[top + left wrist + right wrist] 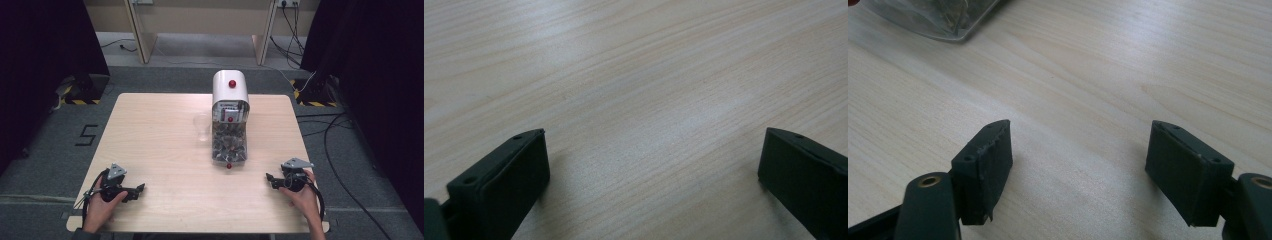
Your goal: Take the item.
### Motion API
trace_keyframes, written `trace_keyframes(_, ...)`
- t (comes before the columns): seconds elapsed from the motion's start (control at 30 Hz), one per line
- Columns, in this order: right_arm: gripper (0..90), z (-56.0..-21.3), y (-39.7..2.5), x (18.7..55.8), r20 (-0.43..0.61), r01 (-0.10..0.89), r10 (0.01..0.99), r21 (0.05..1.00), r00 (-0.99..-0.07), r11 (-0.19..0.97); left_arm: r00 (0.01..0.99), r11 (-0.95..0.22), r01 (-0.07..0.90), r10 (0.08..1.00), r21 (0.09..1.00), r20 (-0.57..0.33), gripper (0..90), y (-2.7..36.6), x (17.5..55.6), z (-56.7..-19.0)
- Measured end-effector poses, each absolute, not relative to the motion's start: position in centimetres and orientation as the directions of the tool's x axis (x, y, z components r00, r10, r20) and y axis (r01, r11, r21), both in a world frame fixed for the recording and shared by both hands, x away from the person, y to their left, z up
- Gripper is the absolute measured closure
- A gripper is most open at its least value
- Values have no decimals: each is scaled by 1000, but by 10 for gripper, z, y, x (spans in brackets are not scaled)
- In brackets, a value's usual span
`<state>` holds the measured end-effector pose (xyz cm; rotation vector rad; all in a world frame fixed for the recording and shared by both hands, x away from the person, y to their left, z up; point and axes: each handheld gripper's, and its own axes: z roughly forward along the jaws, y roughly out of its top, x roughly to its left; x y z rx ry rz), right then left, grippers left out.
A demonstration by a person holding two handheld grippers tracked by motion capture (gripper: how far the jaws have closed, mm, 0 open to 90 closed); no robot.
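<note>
- The left claw (141, 188) rests at the near left of the tabletop (155, 140), held by the person's left hand (100, 207), its tip pointing toward the middle
- In the left gripper view its jaws stand wide apart with bare wood grain between them, nothing in their grasp
- The right claw (268, 177) lies at the near right of the tabletop, held by the right hand (300, 195), its tip also pointing inward
- In the right gripper view the right claw's jaws are spread wide and grip nothing; a corner of the dispenser's clear bin shows at the top left
- The dispenser (230, 117) stands at the middle of the tabletop toward the far edge: a white rounded top with a red knob, and a clear lower bin full of small wrapped pieces, with another red knob at its near foot
- A clear glass cup (201, 127) stands just left of the dispenser, close beside it
- Both claws are well apart from the dispenser and the cup, one on either side
</note>
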<state>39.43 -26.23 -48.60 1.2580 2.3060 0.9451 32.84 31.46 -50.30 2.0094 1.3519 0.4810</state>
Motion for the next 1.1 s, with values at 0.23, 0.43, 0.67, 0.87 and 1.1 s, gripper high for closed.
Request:
trace_keyframes(0.23,273,-486,-262,394,7,603,839,698,-545,386,398,-248,673,916,697,-59,0,315,328,-503)
trace_keyframes(0.43,291,-483,-261,395,-28,591,828,687,-561,423,398,-248,673,915,697,-58,0,315,328,-503)
trace_keyframes(0.67,333,-474,-263,393,-30,569,833,716,-552,403,398,-248,673,916,697,-59,0,315,328,-503)
trace_keyframes(0.87,360,-459,-252,393,-60,505,815,758,-577,413,398,-248,673,916,697,-59,0,315,328,-503)
trace_keyframes(1.1,366,-445,-238,396,-72,466,791,774,-608,428,398,-248,673,916,697,-59,0,315,328,-503)
